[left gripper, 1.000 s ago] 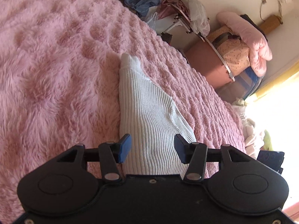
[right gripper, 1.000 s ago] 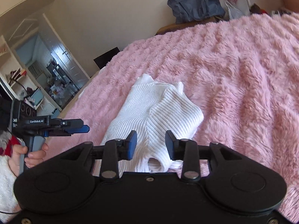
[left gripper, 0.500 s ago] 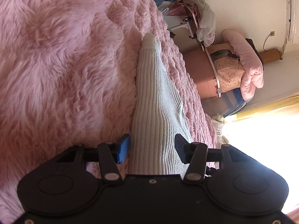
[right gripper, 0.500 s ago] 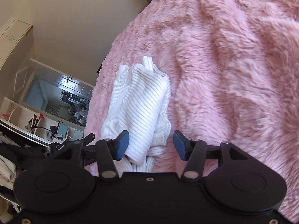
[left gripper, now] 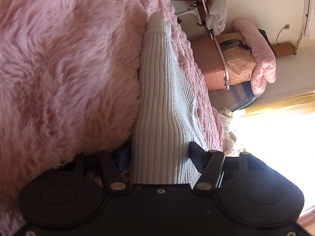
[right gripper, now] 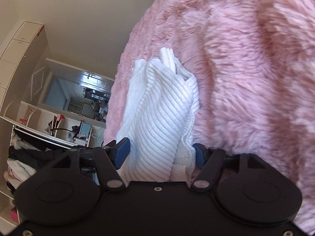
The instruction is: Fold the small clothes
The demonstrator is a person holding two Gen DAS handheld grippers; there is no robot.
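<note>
A white ribbed knit garment (left gripper: 161,90) lies bunched lengthwise on the fluffy pink blanket (left gripper: 69,68). My left gripper (left gripper: 159,150) is low at its near end. Its jaws are opening, and the cloth fills the gap between the blue-padded fingers; the left pad is half hidden behind the blanket pile. In the right wrist view the same garment (right gripper: 157,106) shows loosely folded layers on the blanket (right gripper: 246,68). My right gripper (right gripper: 160,147) straddles its near end, its jaws also opening with the cloth between them.
Beyond the bed's far edge stand a pink-brown container (left gripper: 208,59) topped by a pink quilt (left gripper: 259,59), and a rack with a white bag (left gripper: 214,2). Bright window light (left gripper: 275,133) glares at right. A doorway (right gripper: 78,96) and cluttered shelves (right gripper: 49,125) lie off the other side.
Both grippers have sunk toward the bed and rolled. Their jaws have widened, and the garment's end now sits between each pair of fingers. The hand holding the other gripper has left the right wrist view.
</note>
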